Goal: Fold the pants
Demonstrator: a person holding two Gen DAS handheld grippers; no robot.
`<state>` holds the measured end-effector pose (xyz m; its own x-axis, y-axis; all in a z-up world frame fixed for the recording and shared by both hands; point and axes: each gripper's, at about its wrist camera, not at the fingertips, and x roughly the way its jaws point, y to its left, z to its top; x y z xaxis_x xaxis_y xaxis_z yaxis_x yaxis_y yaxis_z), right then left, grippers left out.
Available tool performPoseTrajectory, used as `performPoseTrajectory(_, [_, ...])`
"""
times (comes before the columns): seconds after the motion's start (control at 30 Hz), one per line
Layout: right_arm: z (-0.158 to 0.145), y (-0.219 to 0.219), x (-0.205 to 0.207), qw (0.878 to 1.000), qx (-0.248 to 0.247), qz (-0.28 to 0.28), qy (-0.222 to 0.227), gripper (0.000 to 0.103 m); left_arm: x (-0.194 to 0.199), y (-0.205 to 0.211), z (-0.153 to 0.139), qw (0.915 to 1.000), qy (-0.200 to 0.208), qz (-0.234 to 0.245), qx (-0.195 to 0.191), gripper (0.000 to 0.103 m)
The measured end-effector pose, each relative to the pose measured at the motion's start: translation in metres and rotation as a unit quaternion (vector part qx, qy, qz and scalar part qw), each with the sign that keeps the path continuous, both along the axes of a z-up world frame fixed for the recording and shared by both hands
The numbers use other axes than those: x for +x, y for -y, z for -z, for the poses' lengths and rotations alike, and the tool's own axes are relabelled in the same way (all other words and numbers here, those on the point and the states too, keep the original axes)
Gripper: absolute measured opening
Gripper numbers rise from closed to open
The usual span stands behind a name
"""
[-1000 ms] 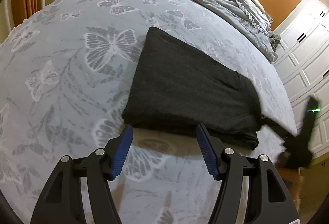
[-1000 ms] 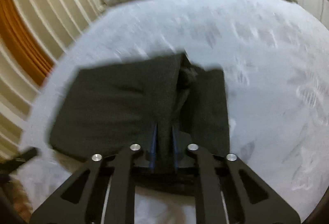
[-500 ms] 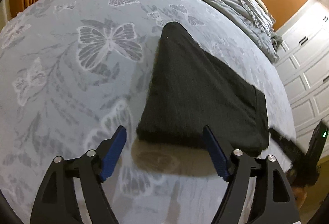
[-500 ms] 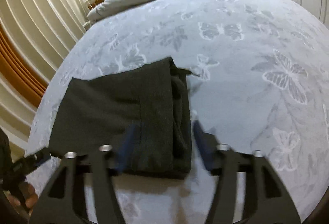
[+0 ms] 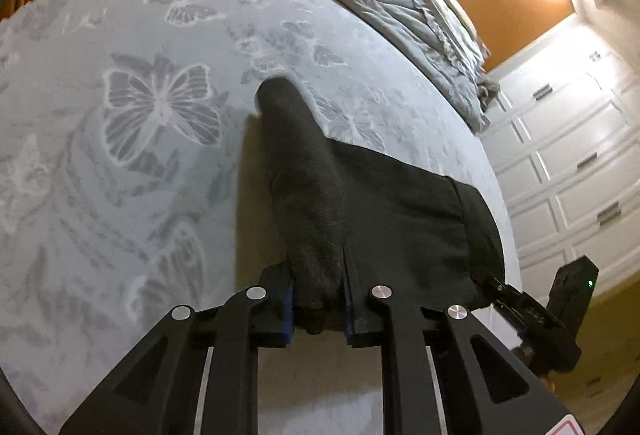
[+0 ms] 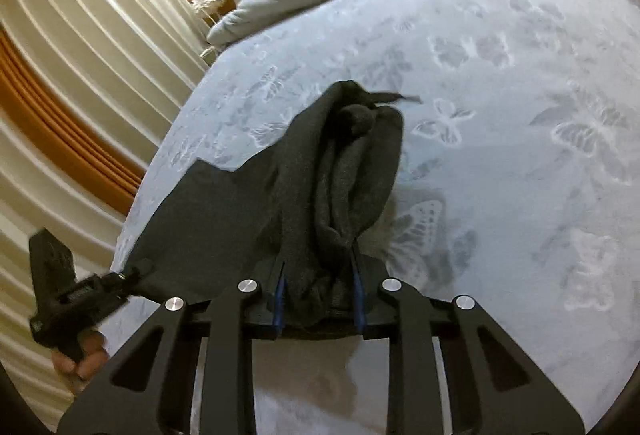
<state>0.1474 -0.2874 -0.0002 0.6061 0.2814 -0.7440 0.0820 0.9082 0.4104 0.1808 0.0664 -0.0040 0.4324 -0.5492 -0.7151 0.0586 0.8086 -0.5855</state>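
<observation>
Both grippers are closing on the dark pants point(image 5: 400, 211), which lie folded on the bed point(image 5: 120, 35) with its butterfly sheet. My left gripper point(image 5: 319, 295) pinches a lifted ridge of cloth at the near edge; my right gripper point(image 6: 318, 295) is pinching a thicker bunch of folds. Only the left view gives me the white cupboard doors point(image 5: 568, 171) and the right gripper's body beyond the pants. Only the right view shows the pale curtain point(image 6: 80, 47), a loose drawstring point(image 6: 394, 98), and my hand point(image 6: 78, 359) carrying the left gripper.
</observation>
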Motion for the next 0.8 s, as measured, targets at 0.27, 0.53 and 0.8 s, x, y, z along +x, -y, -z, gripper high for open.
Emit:
performPoseTrajectory(0.27, [0.026,-0.006,-0.007,0.990,-0.113,0.029,-0.079,0.058,-0.018,0.021,0.020,0.9894,-0.025,-0.012,0.143,0.028])
performPoseTrajectory(0.53, [0.043,-0.028,0.002,0.983,-0.157,-0.016,-0.092,0.017,-0.035,0.043,0.000,0.9642,0.058,-0.004,0.259,0.030])
performPoseTrajectory(0.8, [0.009,-0.033,-0.017,0.989,-0.141,-0.008,-0.048,0.016,-0.035,0.048,0.000,0.9626,0.063,-0.001,0.264,0.030])
